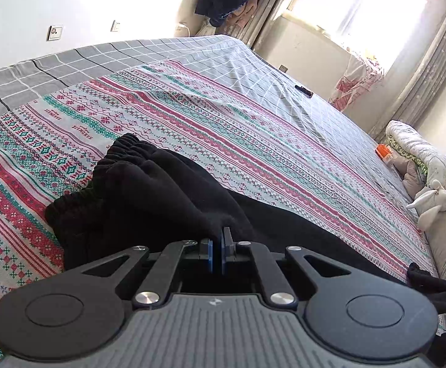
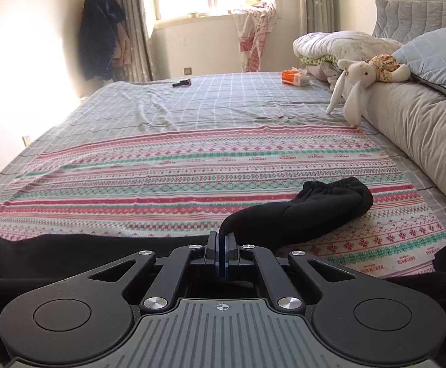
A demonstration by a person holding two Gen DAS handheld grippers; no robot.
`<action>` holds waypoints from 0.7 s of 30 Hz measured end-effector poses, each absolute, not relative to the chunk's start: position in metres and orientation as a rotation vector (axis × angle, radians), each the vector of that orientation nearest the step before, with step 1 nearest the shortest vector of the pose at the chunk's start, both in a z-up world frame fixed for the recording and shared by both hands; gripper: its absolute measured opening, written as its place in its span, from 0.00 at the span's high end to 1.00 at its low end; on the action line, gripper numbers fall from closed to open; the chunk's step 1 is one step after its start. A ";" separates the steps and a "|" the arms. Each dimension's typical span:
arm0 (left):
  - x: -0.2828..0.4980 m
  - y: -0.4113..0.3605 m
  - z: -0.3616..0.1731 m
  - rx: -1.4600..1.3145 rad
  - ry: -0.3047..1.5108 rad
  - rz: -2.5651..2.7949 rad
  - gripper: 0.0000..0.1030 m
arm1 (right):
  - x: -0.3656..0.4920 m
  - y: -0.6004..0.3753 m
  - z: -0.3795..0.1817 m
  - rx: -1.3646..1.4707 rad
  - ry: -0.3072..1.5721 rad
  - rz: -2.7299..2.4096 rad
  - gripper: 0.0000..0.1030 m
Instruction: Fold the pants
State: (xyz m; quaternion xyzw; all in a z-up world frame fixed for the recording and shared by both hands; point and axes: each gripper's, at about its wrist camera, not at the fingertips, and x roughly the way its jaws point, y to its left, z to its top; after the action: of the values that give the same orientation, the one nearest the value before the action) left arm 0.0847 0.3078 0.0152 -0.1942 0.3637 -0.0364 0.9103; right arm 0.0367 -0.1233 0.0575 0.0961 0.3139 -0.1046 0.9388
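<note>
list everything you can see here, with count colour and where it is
pants: 1, black, on the patterned blanket, pinched by both grippers
patterned blanket: 1, red, green and white, spread over the bed
checked sheet: 1, grey with white lines, under the blanket
stuffed rabbit: 1, white, draped on the grey bolster
tissue pack: 1, orange and white, far end of the sheet
small dark object: 1, black, far on the sheet
left gripper: 1, black, jaws closed on fabric
right gripper: 1, black, jaws closed on fabric

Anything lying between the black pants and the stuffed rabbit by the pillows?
Nothing. In the right wrist view, only bare patterned blanket and checked sheet lie between the black pants and the stuffed rabbit.
</note>
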 end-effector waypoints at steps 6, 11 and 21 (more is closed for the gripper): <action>0.074 0.320 0.000 -0.363 0.844 -0.074 0.76 | 0.003 -0.092 0.028 0.114 0.756 -0.129 0.98; 0.070 0.323 -0.027 -0.312 0.937 -0.080 0.74 | -0.003 -0.088 -0.020 0.086 0.900 -0.120 0.98; 0.061 0.355 -0.016 -0.377 0.841 -0.077 0.43 | -0.016 -0.085 -0.025 0.034 0.927 -0.121 0.64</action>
State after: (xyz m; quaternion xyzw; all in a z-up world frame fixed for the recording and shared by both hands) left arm 0.0610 0.3549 -0.0157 -0.1819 0.4056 -0.0371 0.8950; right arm -0.0155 -0.0854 -0.0253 0.0166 0.4466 -0.0583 0.8927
